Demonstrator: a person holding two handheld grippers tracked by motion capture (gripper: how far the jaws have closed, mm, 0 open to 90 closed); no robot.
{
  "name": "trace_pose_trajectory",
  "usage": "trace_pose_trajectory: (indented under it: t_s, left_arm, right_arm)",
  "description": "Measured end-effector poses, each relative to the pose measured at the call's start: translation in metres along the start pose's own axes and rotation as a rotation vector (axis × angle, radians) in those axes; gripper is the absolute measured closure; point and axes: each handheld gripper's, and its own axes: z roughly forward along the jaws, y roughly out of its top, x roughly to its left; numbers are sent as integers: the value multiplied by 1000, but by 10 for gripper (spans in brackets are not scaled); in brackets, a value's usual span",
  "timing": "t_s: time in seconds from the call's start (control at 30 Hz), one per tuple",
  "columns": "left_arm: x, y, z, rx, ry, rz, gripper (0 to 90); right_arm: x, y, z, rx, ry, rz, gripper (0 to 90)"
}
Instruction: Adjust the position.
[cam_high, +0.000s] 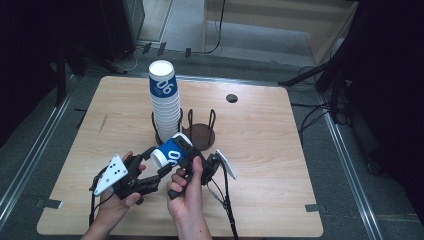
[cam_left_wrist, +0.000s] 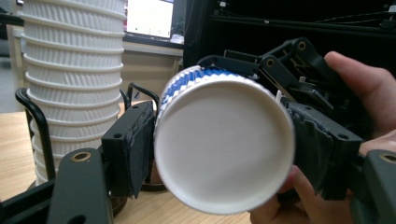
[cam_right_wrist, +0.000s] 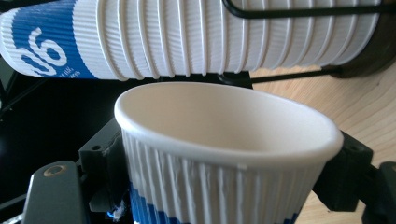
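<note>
Held level between both grippers near the table's near edge: ribbed blue-and-white paper cup (cam_high: 169, 154), long axis left-right; left gripper (cam_high: 150, 172) pinching its base, right gripper (cam_high: 192, 157) pinching near its rim.

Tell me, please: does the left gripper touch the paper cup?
Touching. In the left gripper view, the left gripper has both pads pressed against the paper cup near its base.

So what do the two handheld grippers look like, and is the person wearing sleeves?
Both grippers are black with jointed linkage arms and blocky black jaws. The left gripper and the right gripper each carry a pale grey three-cornered plate dotted with small dark holes. A thin black cable trails from each toward the table's near edge. No sleeves show: the forearms are bare.
</note>
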Motion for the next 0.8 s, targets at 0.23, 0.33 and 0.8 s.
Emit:
trace_pose_trajectory:
  t_s: [0.23, 0.33, 0.8]
  left_arm:
    - [1, 0, -3, 40, 38, -5, 139]
    - [2, 1, -4, 53, 39, -19, 115]
    - [11, 0, -12, 79, 41, -76, 21]
  right_arm:
    - [5, 6, -6, -60, -5, -62, 207]
    - [7, 10, -9, -84, -5, -97, 209]
    - [18, 22, -24, -251, -78, -454, 211]
